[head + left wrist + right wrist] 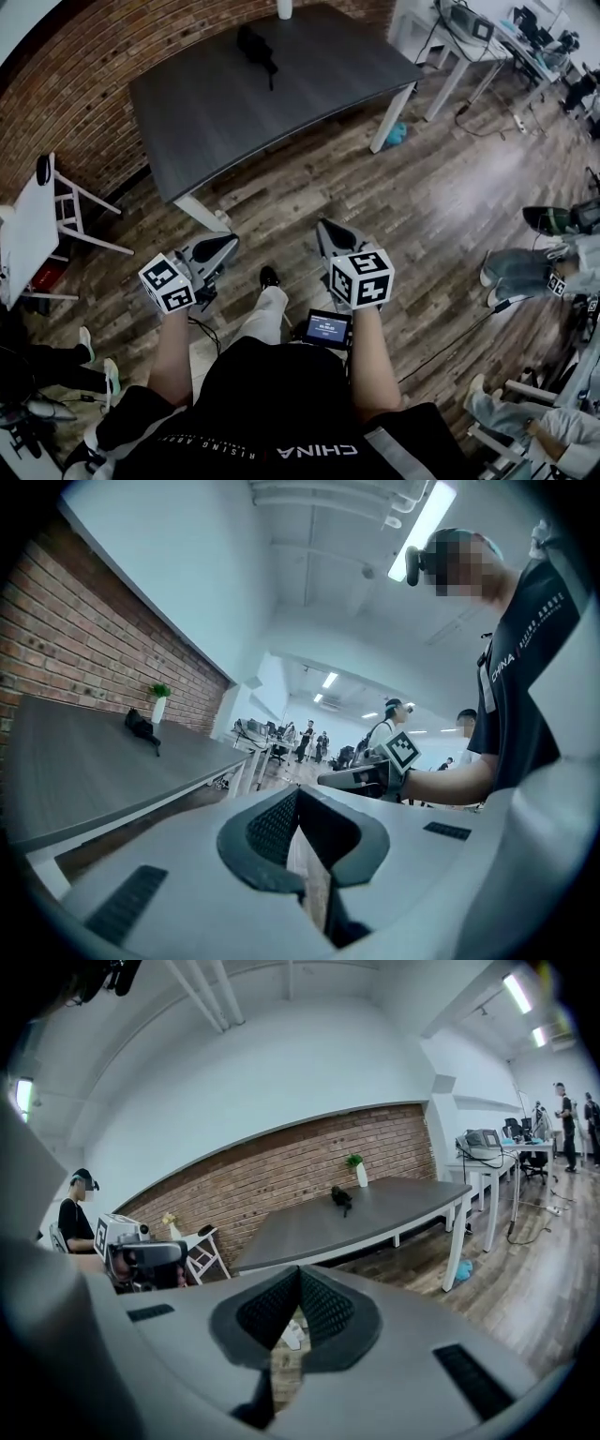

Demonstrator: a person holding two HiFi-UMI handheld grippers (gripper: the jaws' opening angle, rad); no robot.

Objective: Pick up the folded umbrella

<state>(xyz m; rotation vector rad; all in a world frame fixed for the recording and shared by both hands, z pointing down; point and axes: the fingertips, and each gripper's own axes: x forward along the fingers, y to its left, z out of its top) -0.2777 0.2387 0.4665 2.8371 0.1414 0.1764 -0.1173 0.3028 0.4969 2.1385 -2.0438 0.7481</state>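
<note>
A black folded umbrella [256, 47] lies near the far end of the dark grey table [234, 112]; it shows small in the left gripper view as the umbrella [141, 727] and in the right gripper view as the umbrella [341, 1198]. My left gripper [228, 246] and right gripper [325, 231] are both shut and hold nothing. They hang side by side over the wood floor, short of the table's near corner. Each points toward the table, well away from the umbrella.
A white vase with a small plant [359, 1171] stands at the table's far edge by the brick wall. A white stool [70, 202] stands left of the table. White desks with equipment [487, 37] fill the right. Seated people's legs [525, 272] are at right.
</note>
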